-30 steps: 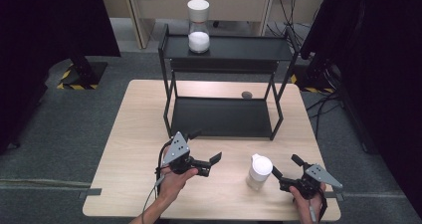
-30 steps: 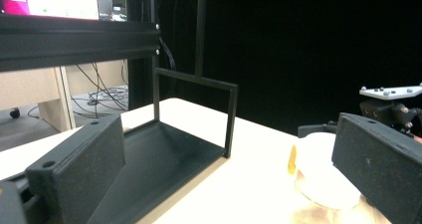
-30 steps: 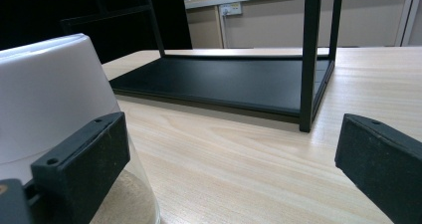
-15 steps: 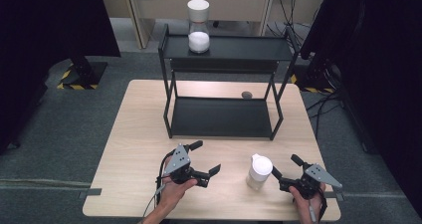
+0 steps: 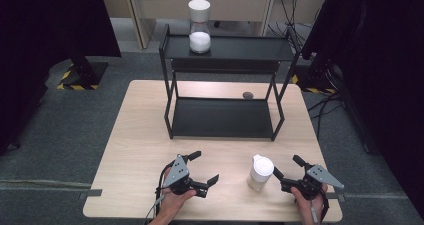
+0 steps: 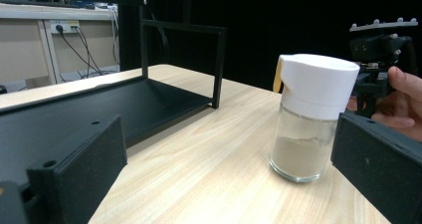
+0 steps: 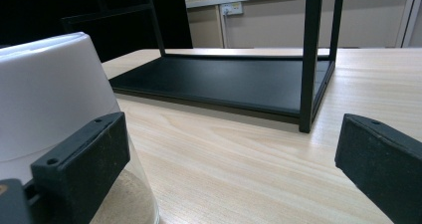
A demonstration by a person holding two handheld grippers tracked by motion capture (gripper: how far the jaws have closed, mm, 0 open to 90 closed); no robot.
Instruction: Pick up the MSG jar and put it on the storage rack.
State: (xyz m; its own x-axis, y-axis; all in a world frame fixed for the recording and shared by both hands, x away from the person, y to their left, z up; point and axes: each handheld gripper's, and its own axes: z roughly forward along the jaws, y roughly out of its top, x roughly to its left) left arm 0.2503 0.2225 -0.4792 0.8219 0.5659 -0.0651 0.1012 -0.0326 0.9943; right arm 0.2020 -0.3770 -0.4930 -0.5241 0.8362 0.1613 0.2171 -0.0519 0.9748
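A glass jar with a white lid and brownish powder stands upright near the table's front right. My left gripper rests to its left, open, its jaws pointing toward the jar with a gap between. In the left gripper view the jar stands ahead and to the right, outside the open jaws of the left gripper. My right gripper sits just right of the jar, open. In the right gripper view the jar looms behind the left jaw of the right gripper, not between the jaws.
A black two-tier shelf rack stands at the table's middle and back. A white hourglass-shaped container sits on its top shelf. A small dark object lies on the table behind the rack. Bare wood lies between the rack and the grippers.
My left gripper has slid a little toward the table's near edge, still open. The jar and the right gripper have not moved.
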